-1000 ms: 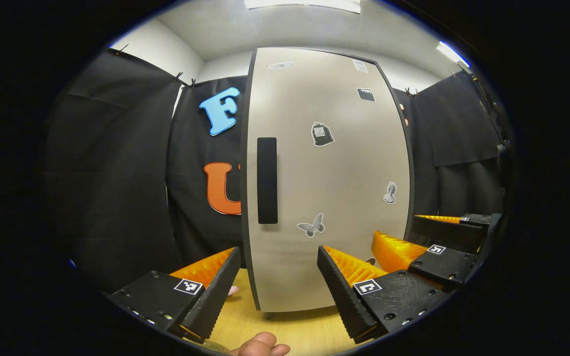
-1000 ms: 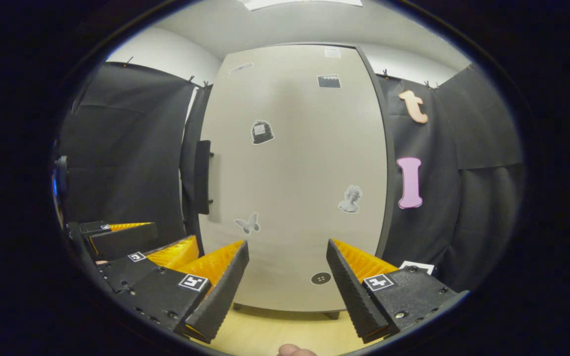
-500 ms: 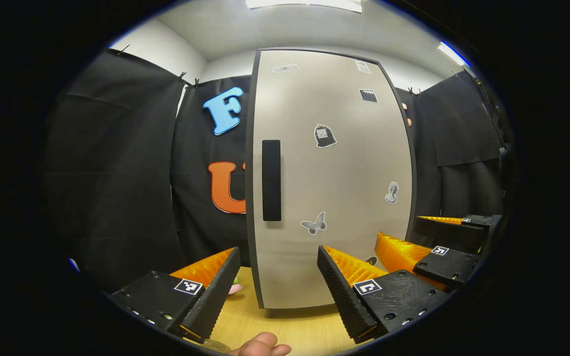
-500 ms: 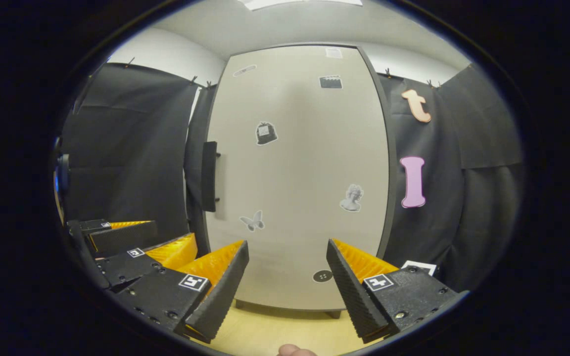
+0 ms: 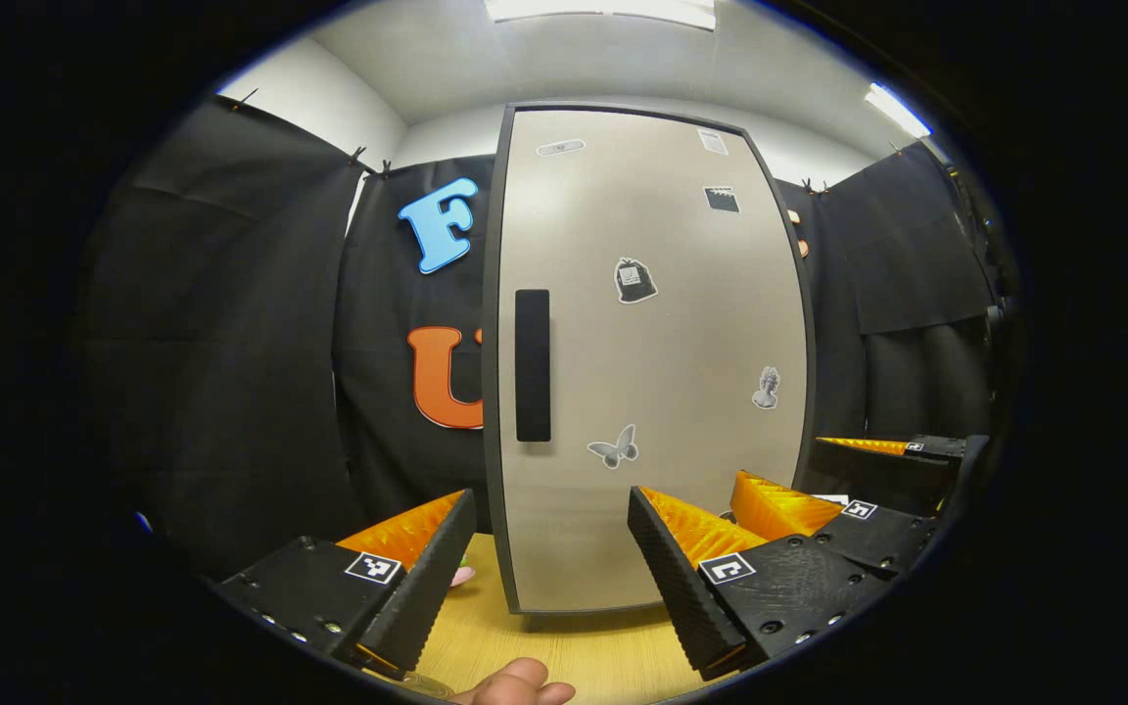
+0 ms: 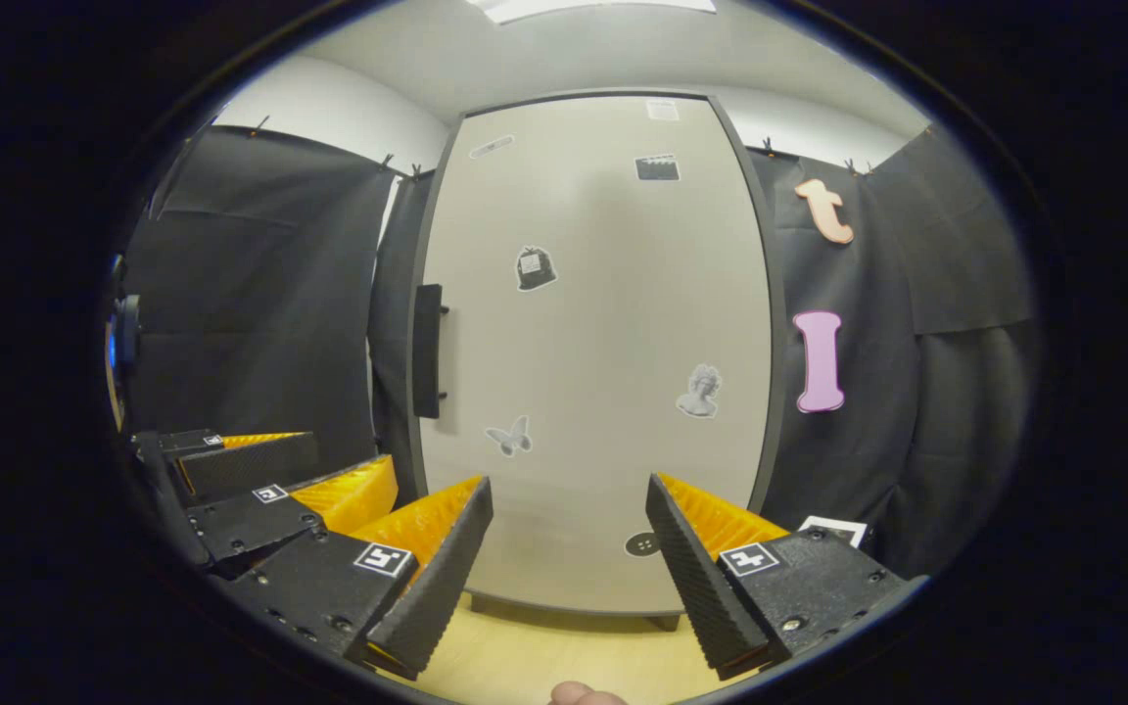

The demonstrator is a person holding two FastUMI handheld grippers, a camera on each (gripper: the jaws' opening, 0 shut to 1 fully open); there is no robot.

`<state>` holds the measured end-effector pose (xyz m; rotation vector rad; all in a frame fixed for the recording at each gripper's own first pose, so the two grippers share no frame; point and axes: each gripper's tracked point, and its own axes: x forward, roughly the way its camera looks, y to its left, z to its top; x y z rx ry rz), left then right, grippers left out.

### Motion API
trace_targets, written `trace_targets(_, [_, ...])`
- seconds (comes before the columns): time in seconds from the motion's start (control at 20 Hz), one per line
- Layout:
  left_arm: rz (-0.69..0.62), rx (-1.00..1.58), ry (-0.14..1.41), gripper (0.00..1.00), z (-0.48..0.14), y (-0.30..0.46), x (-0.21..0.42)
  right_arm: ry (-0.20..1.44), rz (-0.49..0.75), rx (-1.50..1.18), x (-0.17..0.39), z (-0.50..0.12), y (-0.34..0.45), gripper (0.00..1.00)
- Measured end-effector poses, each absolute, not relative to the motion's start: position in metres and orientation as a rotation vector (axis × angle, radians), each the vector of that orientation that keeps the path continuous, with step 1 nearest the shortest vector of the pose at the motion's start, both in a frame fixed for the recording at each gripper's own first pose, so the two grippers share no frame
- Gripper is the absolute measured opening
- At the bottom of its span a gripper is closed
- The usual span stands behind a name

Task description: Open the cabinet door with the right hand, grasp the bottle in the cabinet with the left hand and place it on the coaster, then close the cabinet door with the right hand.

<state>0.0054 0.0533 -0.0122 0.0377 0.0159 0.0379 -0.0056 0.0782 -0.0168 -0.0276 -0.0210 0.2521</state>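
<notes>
Door: we see the cabinet door (image 5: 652,362) closed, pale grey with a dark edge, standing on the wooden surface (image 5: 584,651); small stickers dot its face.
Handle: a black vertical handle (image 5: 532,365) sits near the door's left edge in the left gripper view; in the right gripper view we see it side-on (image 6: 427,351), standing off the door.
Left tongs: we hold the left tongs (image 5: 549,558) spread wide, pinching nothing, in front of the door's lower part and apart from it.
Right tongs: the right tongs (image 6: 569,548) are spread too, pinching nothing, aimed at the lower middle of the door and not touching it.
Side by side: in the left gripper view the right tongs (image 5: 819,490) show at lower right; in the right gripper view the left tongs (image 6: 280,475) show at lower left.
Bottle: we cannot see it; the door is shut.
By the cabinet: a small pink thing (image 5: 461,575) lies on the surface left of the door, too hidden to tell what it is.
Hand: a fingertip (image 5: 515,682) shows at the bottom edge of the left gripper view.
</notes>
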Motion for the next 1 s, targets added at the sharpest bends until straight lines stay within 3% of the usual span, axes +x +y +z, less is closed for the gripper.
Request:
trace_targets(0.35, [-0.015,0.043,-0.021,0.94,-0.003,0.044,0.001,-0.035,0.211,-0.011,-0.007,-0.012,0.071,0.99])
trace_targets(1.0, [0.003,0.044,-0.044,0.94,-0.006,0.048,0.003,-0.074,0.222,-0.022,-0.013,0.000,0.076,0.99])
